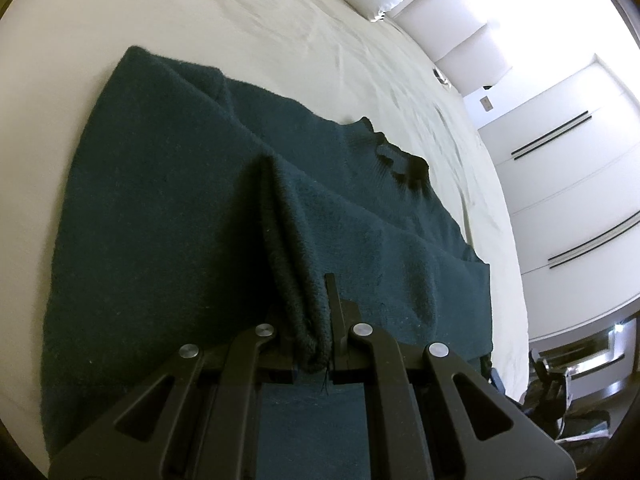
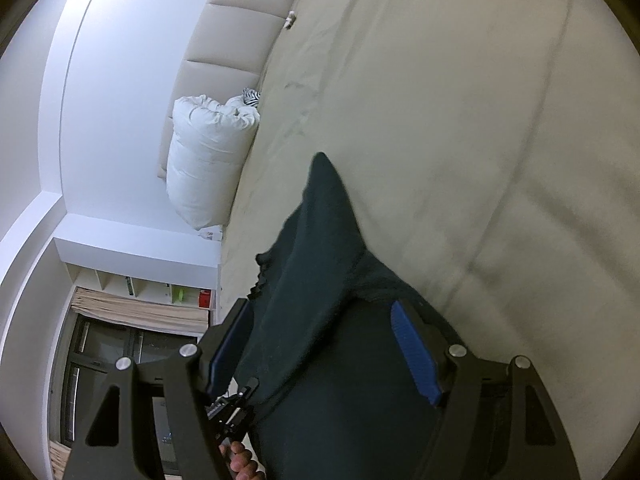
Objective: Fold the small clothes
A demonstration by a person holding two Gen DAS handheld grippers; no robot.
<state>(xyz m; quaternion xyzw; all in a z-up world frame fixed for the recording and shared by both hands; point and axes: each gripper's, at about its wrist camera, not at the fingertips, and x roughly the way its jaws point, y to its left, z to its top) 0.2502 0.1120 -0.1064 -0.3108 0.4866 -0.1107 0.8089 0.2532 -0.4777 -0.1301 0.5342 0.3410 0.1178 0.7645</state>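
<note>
A dark green knitted sweater [image 1: 180,200] lies spread on the pale bed [image 1: 280,20], its ribbed collar [image 1: 400,164] toward the right. My left gripper [image 1: 308,312] is shut on a raised fold of the sweater's near edge, and the cloth rises in a ridge between its fingers. In the right wrist view the sweater [image 2: 320,260] runs between the blue pads [image 2: 416,352] of my right gripper [image 2: 320,308]. Its jaws stand wide apart and do not press on the cloth.
A white pillow [image 2: 208,160] leans against the padded headboard [image 2: 236,32] at the bed's far end. White wardrobe doors [image 1: 560,160] stand beside the bed. Shelves and a window [image 2: 132,320] lie beyond. A person's fingers [image 2: 240,460] show at the bottom edge.
</note>
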